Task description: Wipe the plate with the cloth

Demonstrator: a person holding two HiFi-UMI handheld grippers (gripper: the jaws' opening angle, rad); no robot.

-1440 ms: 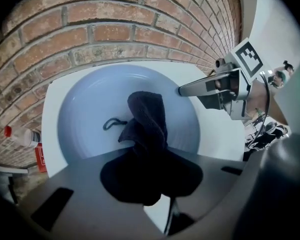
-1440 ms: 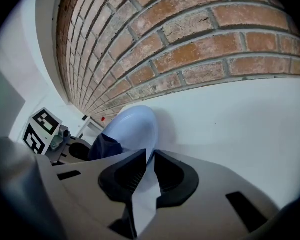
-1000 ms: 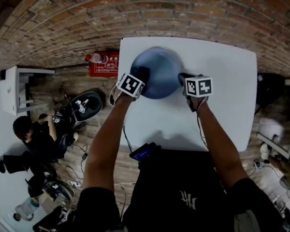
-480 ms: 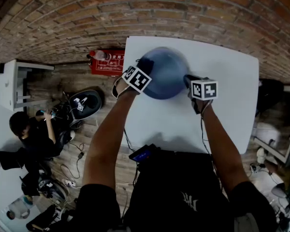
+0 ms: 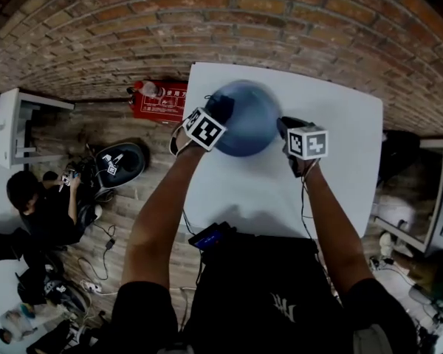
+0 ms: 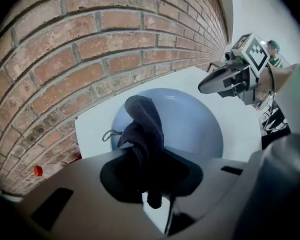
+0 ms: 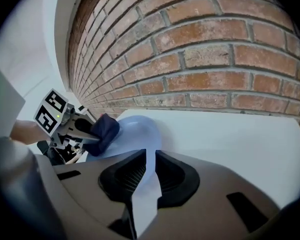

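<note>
Head view: the left hand-held gripper (image 5: 218, 115) presses a dark cloth (image 5: 223, 108) onto the left side of a round blue plate (image 5: 247, 124). The plate sits at the far side of the white counter (image 5: 340, 161). The right hand-held gripper (image 5: 286, 130) meets the plate's right edge. A red box (image 5: 159, 100) on the floor carries white print too small to read.

Left gripper view: the left hand-held gripper (image 6: 150, 171) is clamped on the cloth (image 6: 142, 131), which stands bunched against the pale blue, smooth plate (image 6: 195, 129).

Right gripper view: the right hand-held gripper (image 7: 146, 173) has its jaws nearly together, pinching the plate's (image 7: 135, 131) thin rim. Across the plate the cloth (image 7: 104, 129) touches its surface.
</note>
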